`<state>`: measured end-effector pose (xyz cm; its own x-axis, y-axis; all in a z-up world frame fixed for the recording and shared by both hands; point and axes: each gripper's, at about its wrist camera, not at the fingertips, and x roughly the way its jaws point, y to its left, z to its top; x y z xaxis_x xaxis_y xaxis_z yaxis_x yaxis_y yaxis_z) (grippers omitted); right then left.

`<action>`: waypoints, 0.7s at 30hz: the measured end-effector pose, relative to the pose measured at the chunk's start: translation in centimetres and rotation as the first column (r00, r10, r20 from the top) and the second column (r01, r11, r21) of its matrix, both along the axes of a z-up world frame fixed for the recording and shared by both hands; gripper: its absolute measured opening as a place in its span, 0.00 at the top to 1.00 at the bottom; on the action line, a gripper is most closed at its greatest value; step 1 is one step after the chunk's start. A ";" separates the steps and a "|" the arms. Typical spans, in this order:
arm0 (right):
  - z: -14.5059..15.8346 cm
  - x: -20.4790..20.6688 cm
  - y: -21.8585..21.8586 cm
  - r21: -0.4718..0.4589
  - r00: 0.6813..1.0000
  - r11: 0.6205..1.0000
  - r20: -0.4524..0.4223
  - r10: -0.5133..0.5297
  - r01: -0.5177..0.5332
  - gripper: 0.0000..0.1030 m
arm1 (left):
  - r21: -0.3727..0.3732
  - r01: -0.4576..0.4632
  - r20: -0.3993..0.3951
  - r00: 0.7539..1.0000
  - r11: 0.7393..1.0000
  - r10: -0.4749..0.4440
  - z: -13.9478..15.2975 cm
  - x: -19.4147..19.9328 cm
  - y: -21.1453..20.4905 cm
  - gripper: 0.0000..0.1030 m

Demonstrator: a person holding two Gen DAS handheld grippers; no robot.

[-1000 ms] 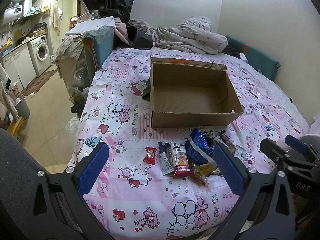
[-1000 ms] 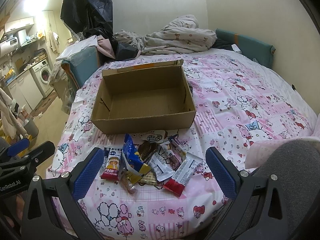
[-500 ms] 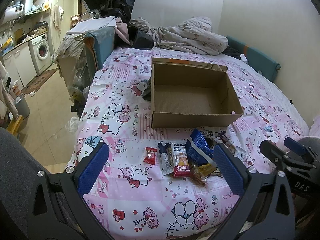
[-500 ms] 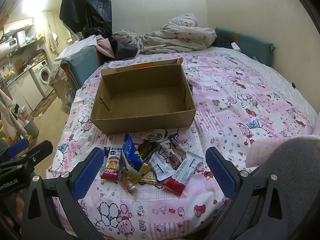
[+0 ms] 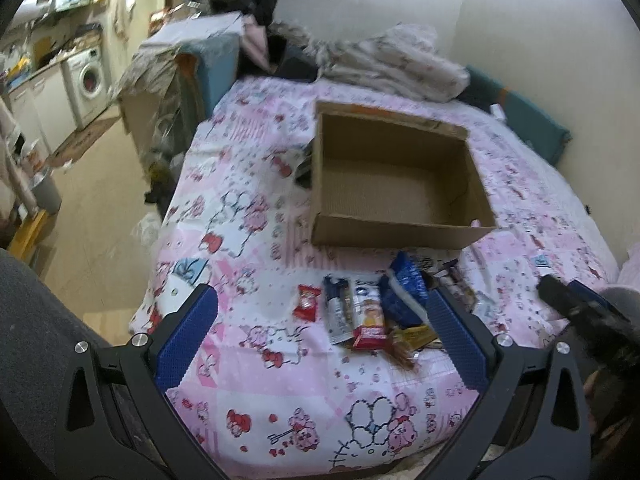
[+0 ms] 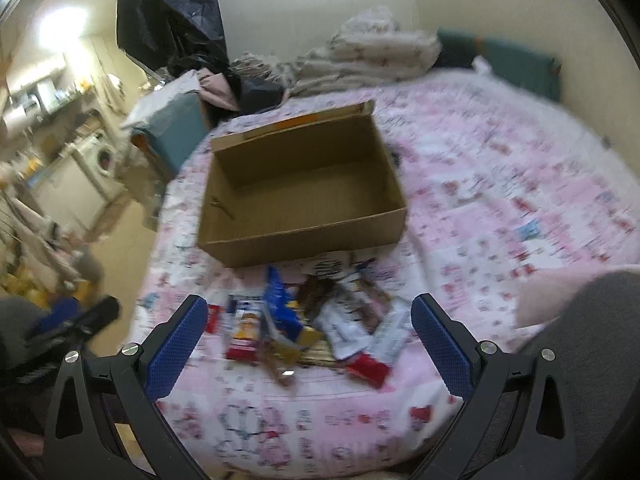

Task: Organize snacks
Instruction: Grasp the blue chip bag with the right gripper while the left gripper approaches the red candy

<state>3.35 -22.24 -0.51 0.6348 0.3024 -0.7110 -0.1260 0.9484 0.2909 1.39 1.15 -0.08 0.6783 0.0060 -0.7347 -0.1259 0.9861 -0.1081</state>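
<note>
An empty brown cardboard box sits on the pink patterned bedsheet. In front of it lies a heap of snack packets, with a small red packet apart at the heap's left and a blue bag standing up in it. My left gripper hovers open over the heap's near left side, holding nothing. My right gripper also hangs open above the heap, empty; its view is blurred. The right gripper's tip shows at the left wrist view's right edge.
A pile of bedding and dark clothes lie beyond the box. The bed's left edge drops to a beige floor, with a washing machine far left. A wall with a teal cushion bounds the right.
Both grippers have moved forward and lower toward the snack heap, so box and packets look closer. Both views now blur from motion. Nothing was taken hold of.
</note>
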 end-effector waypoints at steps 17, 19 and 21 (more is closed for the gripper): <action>-10.1 9.2 6.9 0.043 0.863 0.973 -0.454 0.221 -0.226 0.26 | -0.059 -0.080 -0.227 0.972 0.995 0.064 -2.1 7.1 3.4 0.00; -11.3 9.9 8.3 -0.002 0.852 0.967 -0.472 0.226 -0.257 0.26 | -0.052 -0.070 -0.255 0.966 0.996 0.054 -2.4 7.7 3.3 0.00; -12.3 10.7 8.7 -0.015 0.842 0.962 -0.487 0.231 -0.273 0.30 | -0.048 -0.044 -0.281 0.959 0.998 0.029 -2.6 8.3 3.0 0.00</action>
